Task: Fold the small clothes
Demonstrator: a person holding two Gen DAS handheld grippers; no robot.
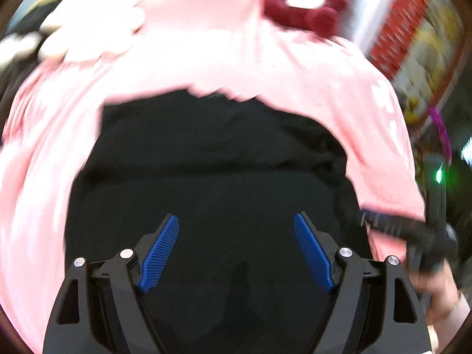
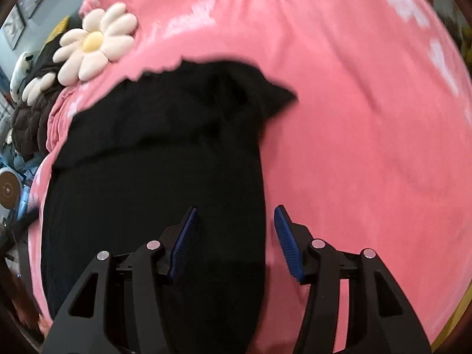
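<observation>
- The left gripper (image 1: pixel 236 250) hovers over the middle of the black garment (image 1: pixel 212 183), its blue pads (image 1: pixel 160 255) spread wide with nothing between them.
- The right gripper (image 2: pixel 234 243) stands half spread, straddling the black garment's (image 2: pixel 153 177) right-hand edge: one pad (image 2: pixel 184 244) sits over the dark cloth, the other over the pink blanket (image 2: pixel 368 147). Neither pad appears to press on fabric.
- The garment lies on the pink blanket (image 1: pixel 206 44), partly folded by the look of it, with a loose pointed corner (image 2: pixel 277 94) sticking out at its far right side.
- Farther off, a daisy-shaped cushion (image 2: pixel 94 44) rests on the blanket near the garment's far edge, and a dark red plush (image 1: pixel 303 14) lies beyond that in the left view.
- Risk: if the right jaws close where they stand, they could pinch the blanket together with the garment edge, so a lift would drag the bedding and spoil the fold.
- Risk: black layers are hard to tell apart here, so a grab may take only the top layer or too many.
- Risk: the loose corner could stay out and leave an uneven fold.
- Both views are blurred, so exact contact cannot be told.
</observation>
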